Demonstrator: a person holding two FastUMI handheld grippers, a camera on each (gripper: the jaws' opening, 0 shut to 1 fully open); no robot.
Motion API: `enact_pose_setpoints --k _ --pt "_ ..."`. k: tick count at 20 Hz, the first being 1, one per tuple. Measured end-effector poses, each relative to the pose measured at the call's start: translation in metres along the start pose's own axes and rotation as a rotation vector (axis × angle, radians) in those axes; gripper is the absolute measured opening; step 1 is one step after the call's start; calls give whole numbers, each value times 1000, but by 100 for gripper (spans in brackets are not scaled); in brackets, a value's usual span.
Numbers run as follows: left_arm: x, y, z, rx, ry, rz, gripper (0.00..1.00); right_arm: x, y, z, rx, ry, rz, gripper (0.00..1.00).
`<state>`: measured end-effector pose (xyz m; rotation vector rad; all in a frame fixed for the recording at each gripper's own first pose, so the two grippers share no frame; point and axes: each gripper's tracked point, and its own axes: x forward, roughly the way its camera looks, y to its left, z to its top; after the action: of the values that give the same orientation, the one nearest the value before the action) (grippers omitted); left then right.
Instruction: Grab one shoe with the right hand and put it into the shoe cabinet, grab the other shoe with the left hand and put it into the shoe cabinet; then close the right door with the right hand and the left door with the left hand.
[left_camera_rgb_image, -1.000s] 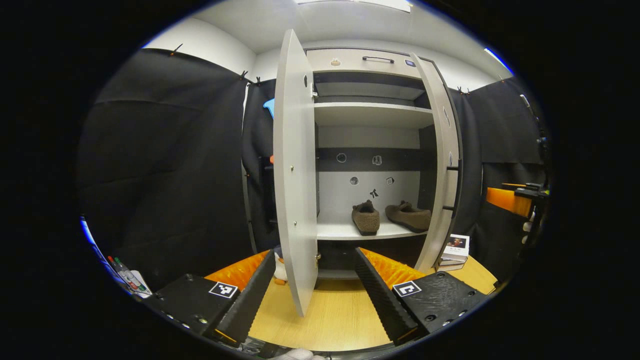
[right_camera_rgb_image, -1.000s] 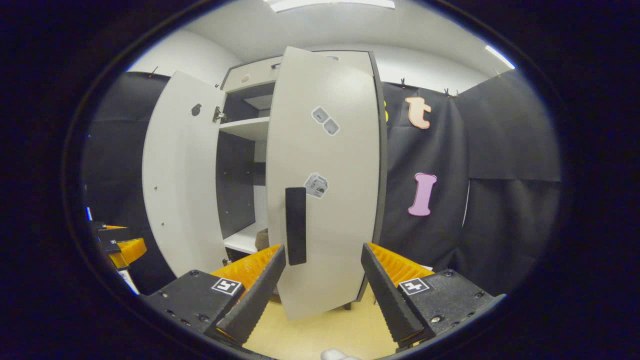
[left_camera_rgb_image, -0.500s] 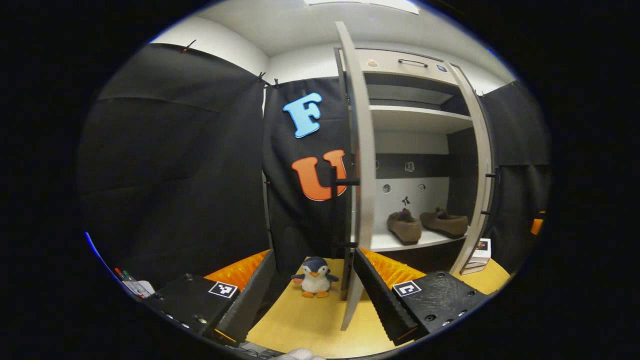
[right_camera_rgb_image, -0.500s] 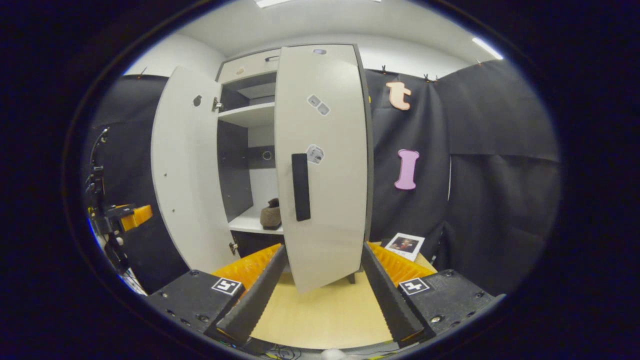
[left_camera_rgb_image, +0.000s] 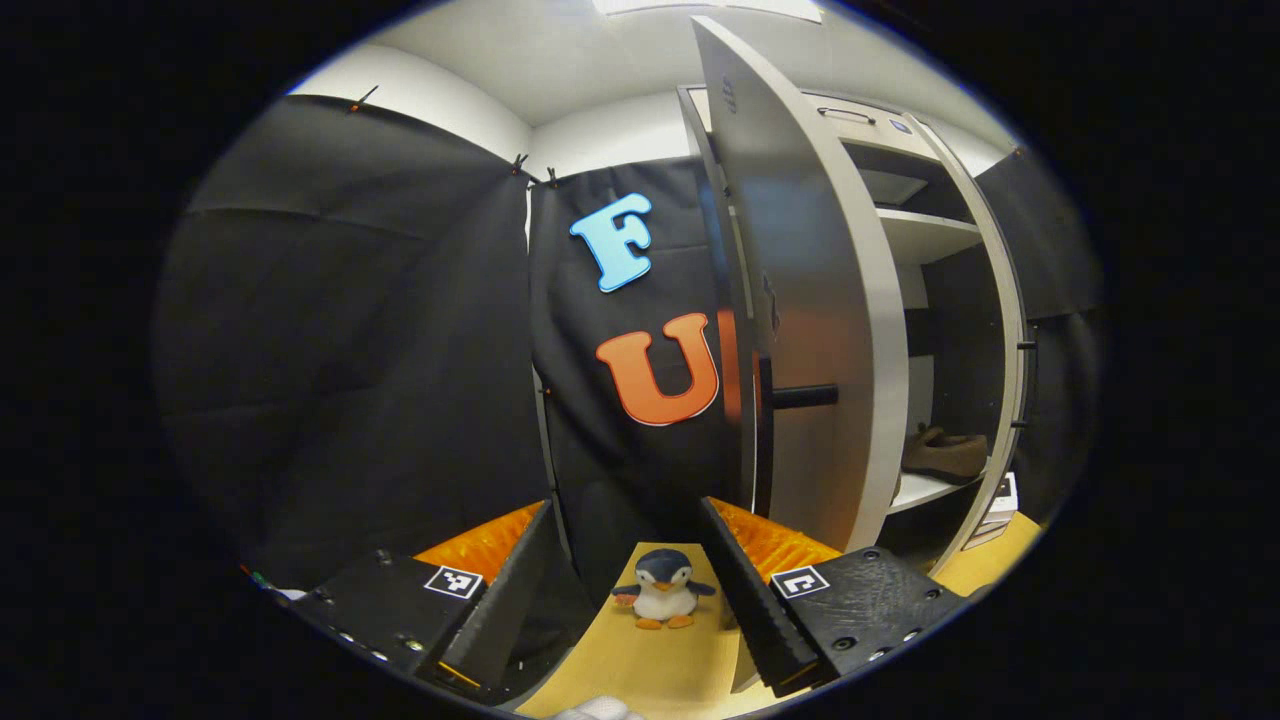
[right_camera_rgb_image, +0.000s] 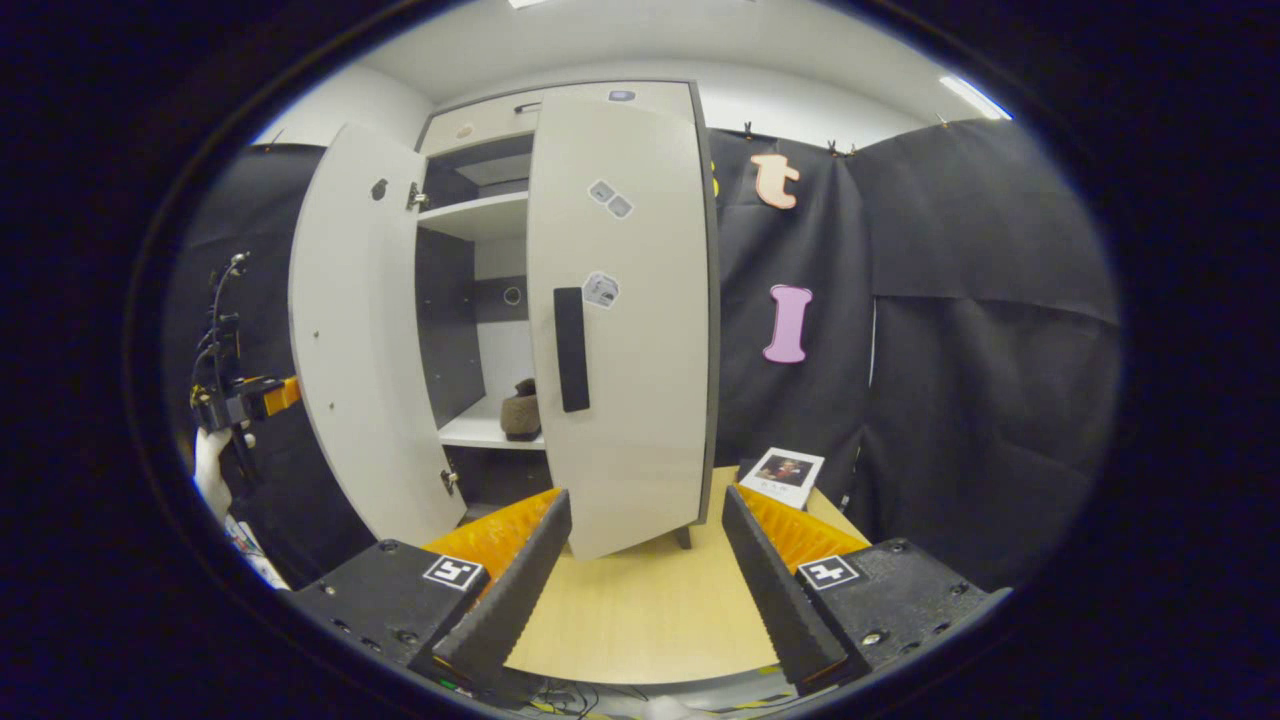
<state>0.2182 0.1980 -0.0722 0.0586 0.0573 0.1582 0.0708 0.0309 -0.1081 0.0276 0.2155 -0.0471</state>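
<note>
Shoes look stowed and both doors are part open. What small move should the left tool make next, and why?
Probably swing the left tool rightward onto the outer face of the left door and push. A shoe sits on the shelf, that door stands well ajar, and the open tool is beside it, not touching.

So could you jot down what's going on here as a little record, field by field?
Cabinet: shoe cabinet, doors not yet shut
Right door: right door nearly closed, dark handle on its front
Left door: left door standing wide open
Shoes: one shoe on the shelf in the right gripper view; a shoe on the shelf past the left door in the left gripper view
Left tool: left tool open, holding nothing, behind the left door
Right tool: right tool open, holding nothing, facing the right door
Nearby: toy penguin, photo card
</note>
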Motion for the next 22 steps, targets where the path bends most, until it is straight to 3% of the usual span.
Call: enact_pose_setpoints --k 8,13,14,15,16,17,20,21,22 --pt "-4 -8 4 -4 14 40 89 13 -6 11 -23 -13 73 100" --pt "-16 -39 5 39 13 69 82 21 -30 16 -18 -10 93 99" --pt "-18 -46 6 38 12 63 81 22 -35 16 -17 -10 93 99" --pt "-20 -54 6 34 16 55 92 23 -40 16 -17 -8 95 99" --pt "-21 -64 7 28 17 47 92 24 -44 16 -16 -7 96 100" --pt "-22 -74 7 31 20 41 82 25 -48 17 -14 -6 97 100" --pt "-21 -103 11 29 18 1 81 25 -59 20 -15 -7 103 99" --pt "-19 -117 12 20 22 -25 92 25 -62 21 -15 -10 104 99" --pt "-18 -131 12 8 30 -50 82 25 -66 22 -16 -10 103 99"
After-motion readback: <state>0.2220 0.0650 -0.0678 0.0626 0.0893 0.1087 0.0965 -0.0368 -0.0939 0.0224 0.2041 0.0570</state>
